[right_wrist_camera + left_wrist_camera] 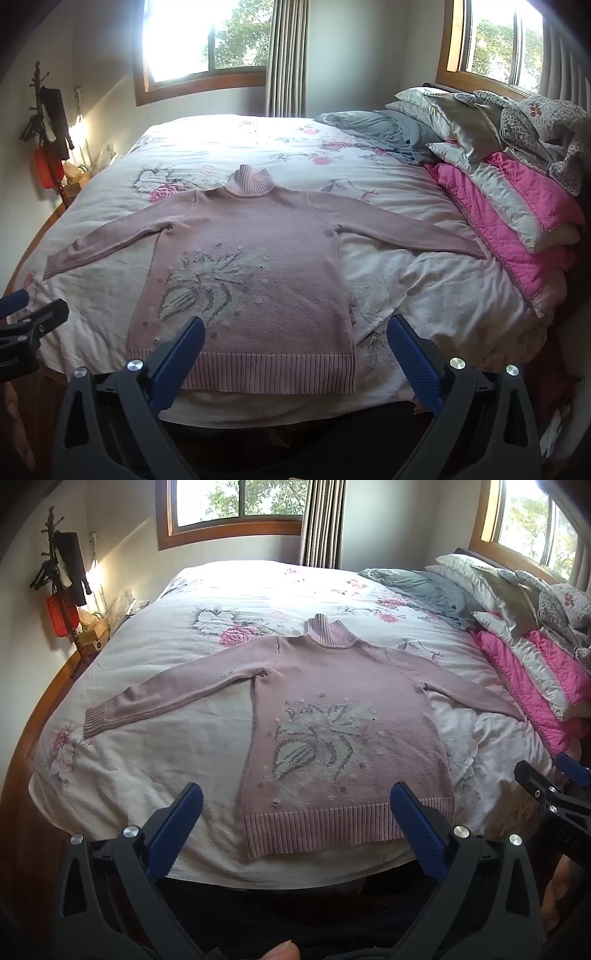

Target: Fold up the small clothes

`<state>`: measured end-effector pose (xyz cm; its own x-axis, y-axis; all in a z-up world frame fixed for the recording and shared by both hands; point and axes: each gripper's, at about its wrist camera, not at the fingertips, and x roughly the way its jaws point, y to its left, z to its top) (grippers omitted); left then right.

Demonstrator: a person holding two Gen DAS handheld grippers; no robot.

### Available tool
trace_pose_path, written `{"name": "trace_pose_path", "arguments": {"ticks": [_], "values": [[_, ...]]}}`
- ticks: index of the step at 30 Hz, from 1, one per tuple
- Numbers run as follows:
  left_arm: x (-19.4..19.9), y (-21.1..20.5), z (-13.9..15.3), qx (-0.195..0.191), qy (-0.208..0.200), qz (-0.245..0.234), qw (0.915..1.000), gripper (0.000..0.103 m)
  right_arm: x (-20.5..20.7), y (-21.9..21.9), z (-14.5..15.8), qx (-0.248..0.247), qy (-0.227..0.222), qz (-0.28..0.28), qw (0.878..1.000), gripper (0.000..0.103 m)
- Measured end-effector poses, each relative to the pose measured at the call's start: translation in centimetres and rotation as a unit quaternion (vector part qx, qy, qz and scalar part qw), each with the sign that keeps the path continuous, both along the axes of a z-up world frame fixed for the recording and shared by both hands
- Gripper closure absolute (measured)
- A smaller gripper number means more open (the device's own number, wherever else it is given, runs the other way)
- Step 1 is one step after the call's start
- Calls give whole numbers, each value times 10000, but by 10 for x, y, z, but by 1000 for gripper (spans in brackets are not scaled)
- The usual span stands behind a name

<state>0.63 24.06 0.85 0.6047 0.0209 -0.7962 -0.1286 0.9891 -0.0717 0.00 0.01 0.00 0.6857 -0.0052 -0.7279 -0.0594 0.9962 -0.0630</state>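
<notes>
Pink knit, the sweater (343,716) lies flat and face up on the bed (166,746), hem at 6 o'clock near the bed's edge, ribbed collar at 12, one sleeve reaching toward 9 and the other toward 3, where its cuff ends just beside the pillows (535,657). No fold has been made yet.

By its look the knit is soft, limp and fairly thick: it should drape rather than hold a line, stretch if pulled by one point, and grip the floral cover instead of sliding. The ribbed parts are the firmest places to pinch, so a cuff or a hem corner is the likely hold, and a sleeve brought across the chest seems the first step. The raised beads around the knitted front motif could snag, so dragging the front over itself looks unwise.

In the left wrist view the left tool (295,830) hovers at 6 o'clock over the hem, fingers (177,830) spread wide, empty and touching nothing. In its own view the right tool (295,362) hangs likewise over the hem's right corner, spread just as wide, nothing between its pads. Each tool shows at the edge of the other's view, close beside it.
</notes>
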Motion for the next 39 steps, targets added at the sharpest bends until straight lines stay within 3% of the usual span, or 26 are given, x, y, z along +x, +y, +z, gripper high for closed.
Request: {"name": "trace_pose_path", "arguments": {"ticks": [39], "values": [[7,6,-4,0,22,97,10000,3,9,-8,-2,31,42,-54,10000,4]]}}
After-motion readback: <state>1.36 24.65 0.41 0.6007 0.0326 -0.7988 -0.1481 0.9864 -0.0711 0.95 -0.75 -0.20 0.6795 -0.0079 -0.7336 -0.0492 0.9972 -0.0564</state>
